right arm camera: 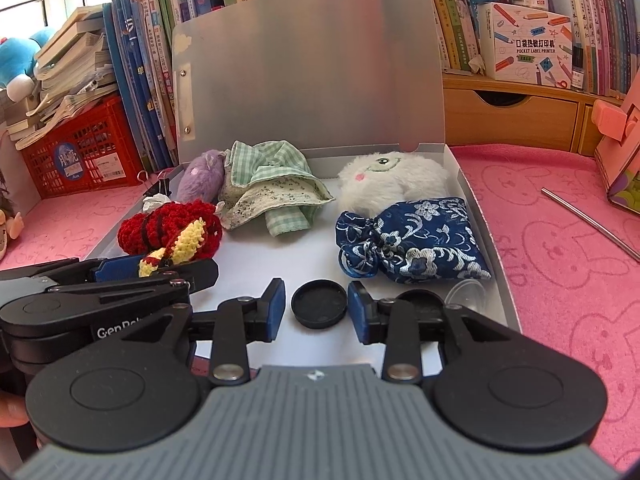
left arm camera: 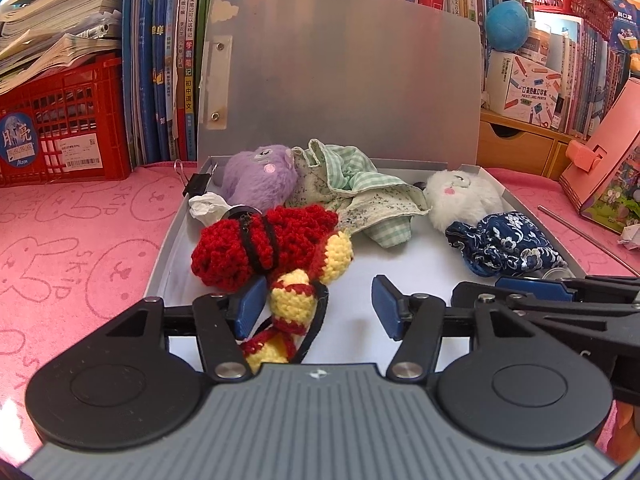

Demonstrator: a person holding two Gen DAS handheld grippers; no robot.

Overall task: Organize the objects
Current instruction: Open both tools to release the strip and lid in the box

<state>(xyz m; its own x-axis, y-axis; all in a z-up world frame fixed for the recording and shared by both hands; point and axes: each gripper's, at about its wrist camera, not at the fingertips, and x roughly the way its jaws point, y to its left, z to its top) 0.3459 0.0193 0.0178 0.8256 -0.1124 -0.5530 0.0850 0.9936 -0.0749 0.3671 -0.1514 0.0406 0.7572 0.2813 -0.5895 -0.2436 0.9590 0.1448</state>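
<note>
An open grey box lies on the pink cloth with its lid upright. It holds a red and yellow crochet toy, a purple plush, a green checked cloth, a white plush and a blue floral pouch. My left gripper is open over the box floor, its left finger touching the crochet toy. My right gripper is open around a black round cap.
Books and a red crate stand behind the box. A binder clip lies at the box's left rear corner. A metal rod lies on the cloth at the right. A pink stand is at far right.
</note>
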